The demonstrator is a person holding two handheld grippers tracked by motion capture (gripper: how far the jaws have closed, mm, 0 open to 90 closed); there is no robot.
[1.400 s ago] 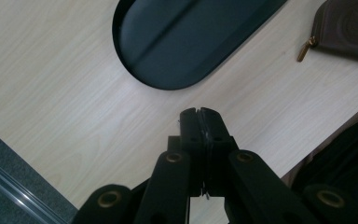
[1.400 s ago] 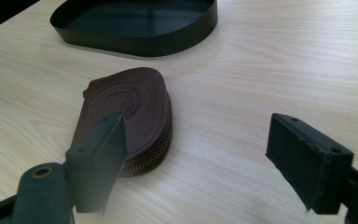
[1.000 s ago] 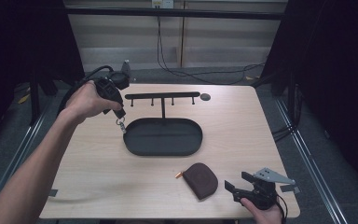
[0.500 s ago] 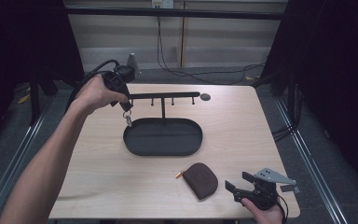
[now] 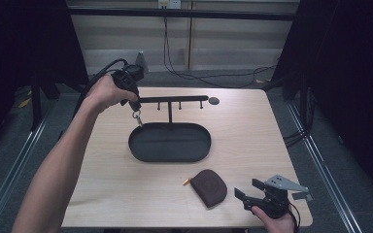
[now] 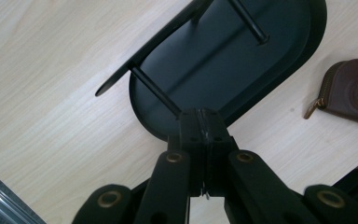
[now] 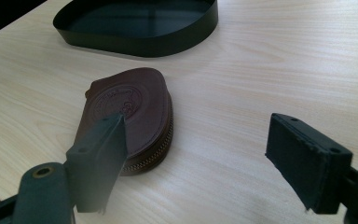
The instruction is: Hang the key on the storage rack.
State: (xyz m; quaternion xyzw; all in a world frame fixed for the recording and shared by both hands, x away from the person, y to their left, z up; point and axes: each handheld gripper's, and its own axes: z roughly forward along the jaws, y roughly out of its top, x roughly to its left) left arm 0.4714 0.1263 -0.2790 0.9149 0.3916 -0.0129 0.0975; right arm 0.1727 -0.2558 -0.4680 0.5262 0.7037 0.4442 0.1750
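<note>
Left gripper [image 5: 135, 108]: I have its jaws pressed together on a small key ring [image 5: 137, 116], which dangles by the rack's [image 5: 172, 99] left end, above the tray [image 5: 169, 142].
Key ring: light, stiff metal, likely slippery; I judge it best pinched at the ring's top.
Pouch [image 5: 210, 187]: near centre, soft leather, just left of my other tool.
Right gripper [image 5: 246, 195]: jaws spread, empty, near right corner.
</note>
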